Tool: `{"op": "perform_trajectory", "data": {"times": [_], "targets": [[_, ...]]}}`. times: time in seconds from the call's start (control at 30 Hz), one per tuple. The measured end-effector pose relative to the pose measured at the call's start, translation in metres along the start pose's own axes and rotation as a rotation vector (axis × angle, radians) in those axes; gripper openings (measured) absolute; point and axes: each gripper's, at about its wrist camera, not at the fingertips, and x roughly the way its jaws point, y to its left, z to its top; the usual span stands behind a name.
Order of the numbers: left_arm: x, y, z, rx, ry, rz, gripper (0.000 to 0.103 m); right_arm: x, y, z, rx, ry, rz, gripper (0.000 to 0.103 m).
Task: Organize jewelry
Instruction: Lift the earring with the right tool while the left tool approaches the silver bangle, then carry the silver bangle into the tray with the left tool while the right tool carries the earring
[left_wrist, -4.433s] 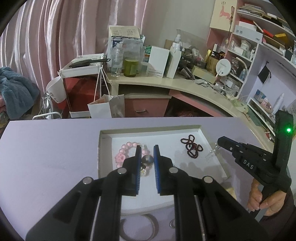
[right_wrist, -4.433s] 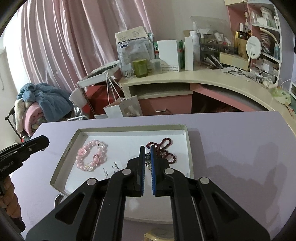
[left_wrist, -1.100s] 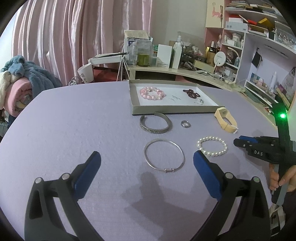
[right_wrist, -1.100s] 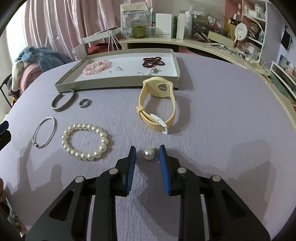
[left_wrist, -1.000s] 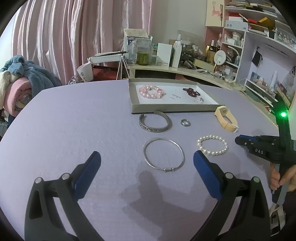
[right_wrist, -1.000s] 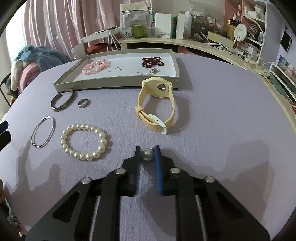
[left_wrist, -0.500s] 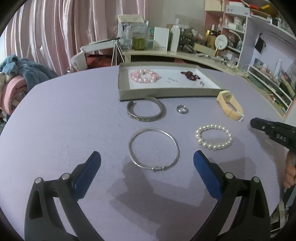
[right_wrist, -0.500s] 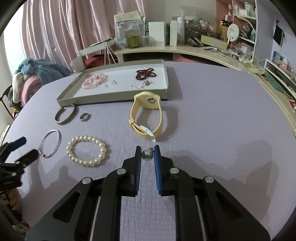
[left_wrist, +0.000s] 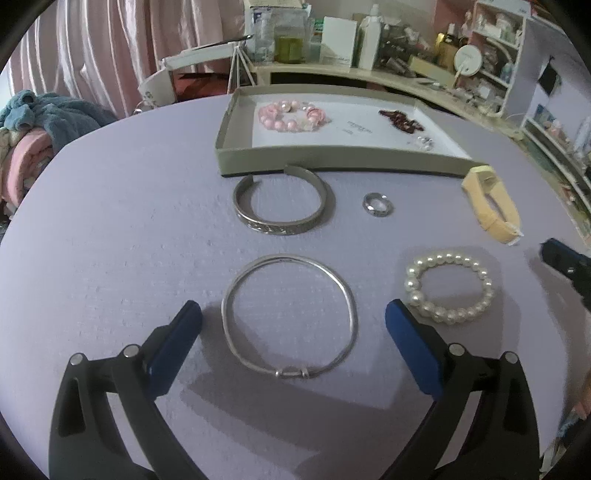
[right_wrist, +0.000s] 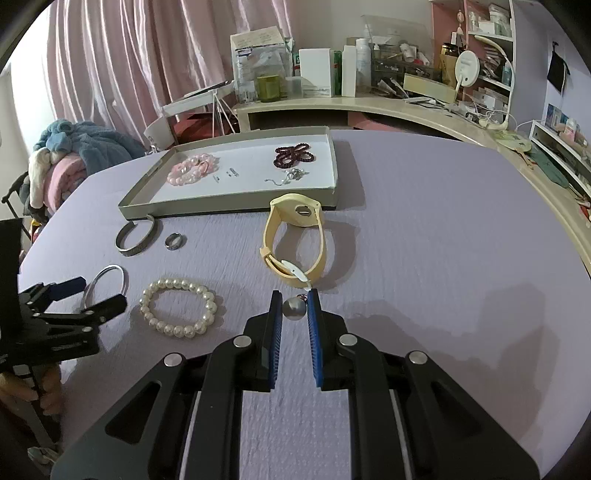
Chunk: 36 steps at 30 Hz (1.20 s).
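Right wrist view, lower centre of the frame: the right gripper (right_wrist: 294, 308) is pinched narrow on a pearl earring (right_wrist: 294, 307), the round bead caught between the blue pads at their tips. Just above it lies a yellow watch band (right_wrist: 295, 236), and left of centre a white pearl bracelet (right_wrist: 179, 312) on the lilac table (right_wrist: 443, 240). Farther up sits the shallow tray (right_wrist: 236, 206), holding a pink bead bracelet (right_wrist: 192, 168), a dark red bead strand (right_wrist: 293, 155) and a small silver piece (right_wrist: 291, 176). Before the tray's near wall lie an engraved silver cuff (right_wrist: 136, 236) and a silver ring (right_wrist: 174, 240). Left wrist view shows the left gripper (left_wrist: 293, 321) spread wide, low in the frame, its blue pads on either side of a thin silver bangle (left_wrist: 290, 317) without touching it; the pearl bracelet lies just beside the right-hand pad. At the right edge of that frame the tip of the right gripper shows.
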Motion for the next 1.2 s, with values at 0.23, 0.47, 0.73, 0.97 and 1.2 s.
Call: {"op": "perform_trajectory", "data": {"times": [0.23,0.47,0.73,0.97,1.2], "targets": [[0.001,0.001,0.006,-0.020,-0.009,0.029,0.086,0.001,0.000,0.001,0.001,0.002,0.004,0.014],[-0.003,0.000,0.005,-0.015,-0.027,0.023,0.070,0.000,0.001,0.002,-0.001,0.002,0.017,0.014],[-0.014,0.013,0.003,-0.031,-0.029,0.001,0.070,-0.006,0.003,0.005,0.001,-0.024,0.026,0.014],[-0.041,0.023,0.008,-0.034,-0.106,0.003,0.070,-0.007,0.008,0.004,-0.013,-0.028,0.037,0.014],[-0.057,0.025,0.013,-0.036,-0.147,-0.011,0.070,-0.007,0.010,0.003,-0.015,-0.026,0.038,0.014]]}}
